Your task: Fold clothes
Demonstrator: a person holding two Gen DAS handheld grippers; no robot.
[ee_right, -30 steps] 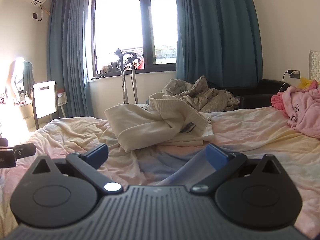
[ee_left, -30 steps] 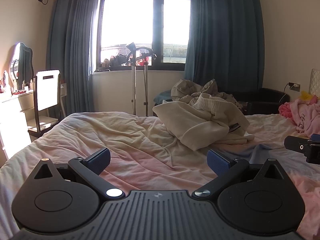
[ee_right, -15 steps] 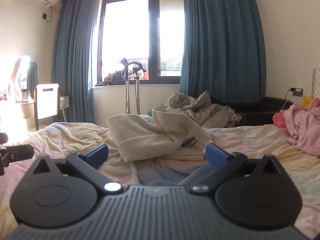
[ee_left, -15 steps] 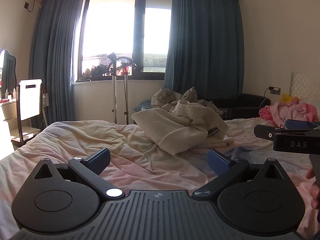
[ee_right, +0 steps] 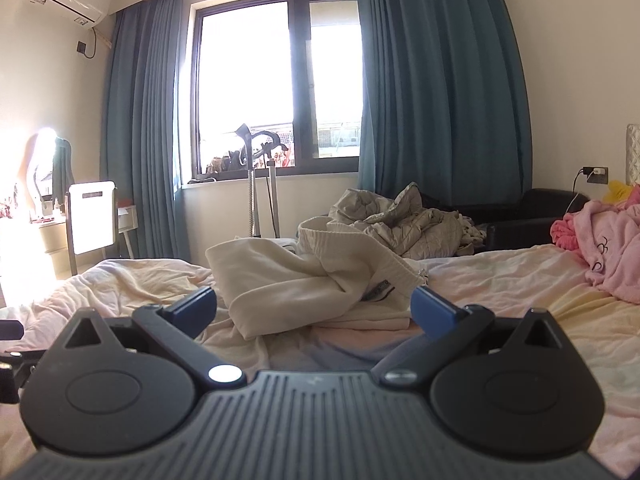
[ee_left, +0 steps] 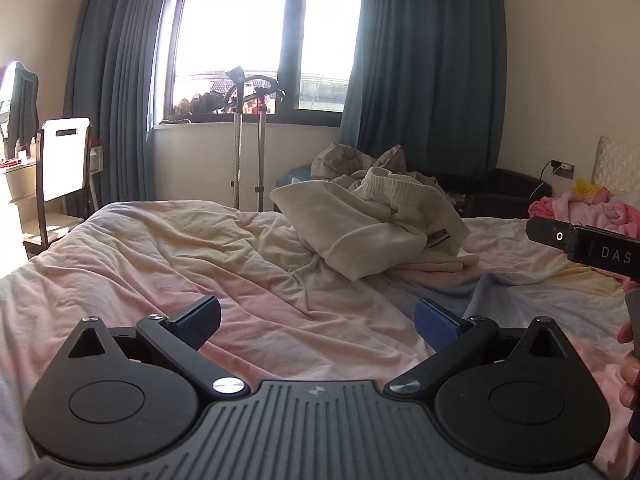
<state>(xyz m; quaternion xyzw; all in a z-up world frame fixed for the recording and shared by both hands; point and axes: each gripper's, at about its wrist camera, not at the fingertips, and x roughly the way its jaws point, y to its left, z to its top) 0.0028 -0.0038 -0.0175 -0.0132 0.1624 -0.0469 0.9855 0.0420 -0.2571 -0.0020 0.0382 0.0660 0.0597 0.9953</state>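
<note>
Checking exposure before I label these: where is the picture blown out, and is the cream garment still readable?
Left wrist view: the window is blown white and the chair glares. Right wrist view: the vanity corner flares. The cream garment keeps clear folds in both; curtains bow from fisheye.

A cream-white garment [ee_left: 368,232] lies crumpled in a loose heap on the rumpled bed [ee_left: 160,248] — unfolded, its ribbed hem [ee_right: 352,246] turned up on top, a small dark label [ee_right: 378,292] showing at one side, thick folds slumping forward.
</note>
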